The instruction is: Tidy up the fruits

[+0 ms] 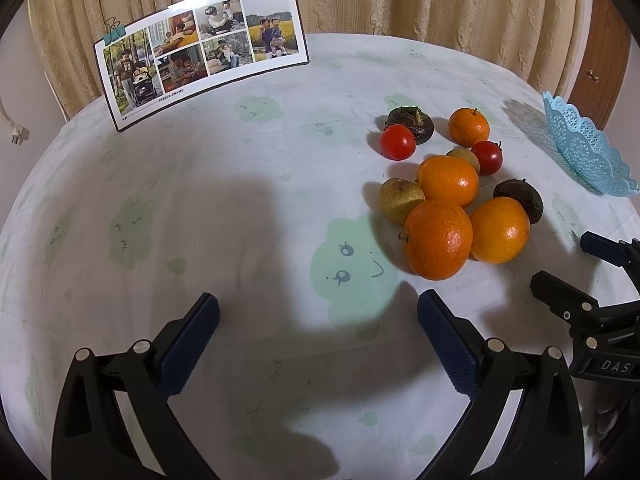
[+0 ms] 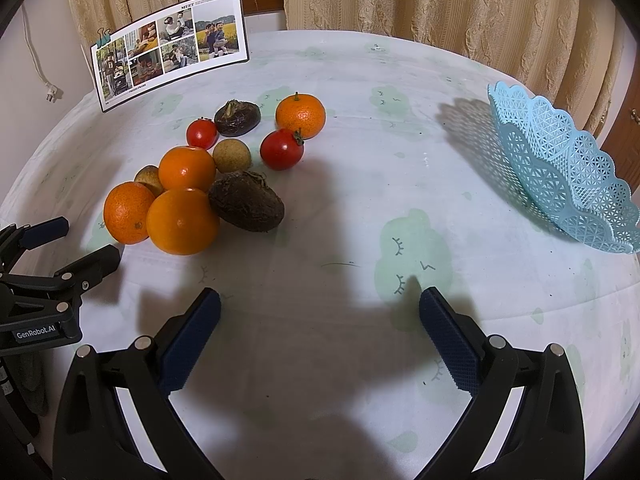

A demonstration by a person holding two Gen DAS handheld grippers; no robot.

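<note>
You are holding the left gripper (image 1: 318, 340) and right gripper (image 2: 320, 336) released and empty, hovering over the cloth-covered surface (image 2: 340, 184). The round orange citrus fruits (image 2: 182, 220), red tomatoes (image 2: 281, 149) and dark brown rough-skinned fruits (image 2: 246, 201) are sitting clustered and touching; the pale blue lattice plastic basket (image 2: 560, 168) is lying well apart. Nudging one could roll its neighbours. Only the right wrist view is showing the whole basket.

Left gripper (image 1: 318, 312) hovers low, jaws spread wide, holding nothing. Right gripper (image 2: 320, 312) hovers just right of it, jaws likewise wide apart and empty.
</note>
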